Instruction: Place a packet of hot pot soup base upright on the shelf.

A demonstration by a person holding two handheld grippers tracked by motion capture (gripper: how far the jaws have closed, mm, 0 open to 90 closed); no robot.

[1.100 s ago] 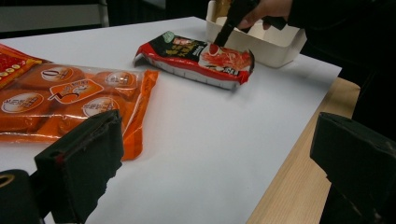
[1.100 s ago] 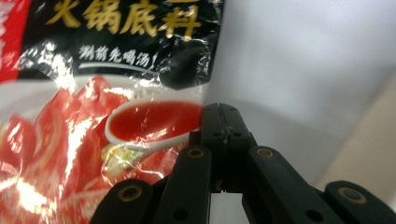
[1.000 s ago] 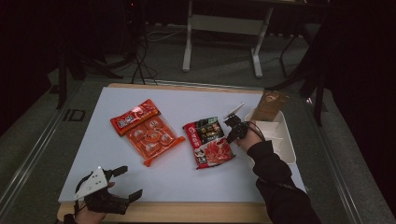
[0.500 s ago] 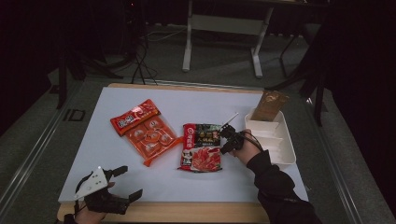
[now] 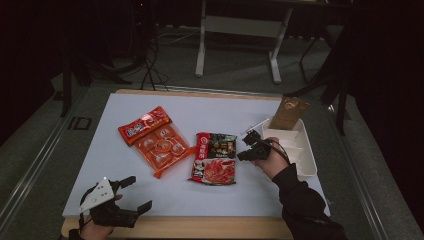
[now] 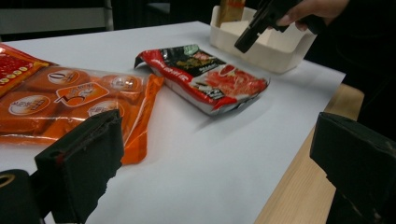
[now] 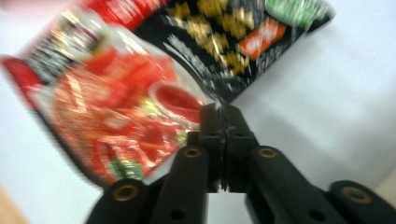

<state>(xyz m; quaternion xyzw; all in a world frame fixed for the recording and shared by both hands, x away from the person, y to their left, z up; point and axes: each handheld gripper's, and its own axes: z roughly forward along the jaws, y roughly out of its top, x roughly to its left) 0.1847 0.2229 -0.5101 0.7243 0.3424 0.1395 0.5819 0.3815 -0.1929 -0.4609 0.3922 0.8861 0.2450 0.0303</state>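
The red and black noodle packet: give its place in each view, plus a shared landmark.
High view: red and black noodle packet at table centre, left of the right tongs.
Left gripper view: upper middle.
Right gripper view: upper left.
Landmark: white tray.

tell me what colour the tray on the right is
White tray, clearest in the high view.

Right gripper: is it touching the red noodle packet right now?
Apart. The left gripper view shows the right gripper raised in front of the white tray, clear of the red noodle packet lying flat. Its jaws have just been opening, nothing between them.
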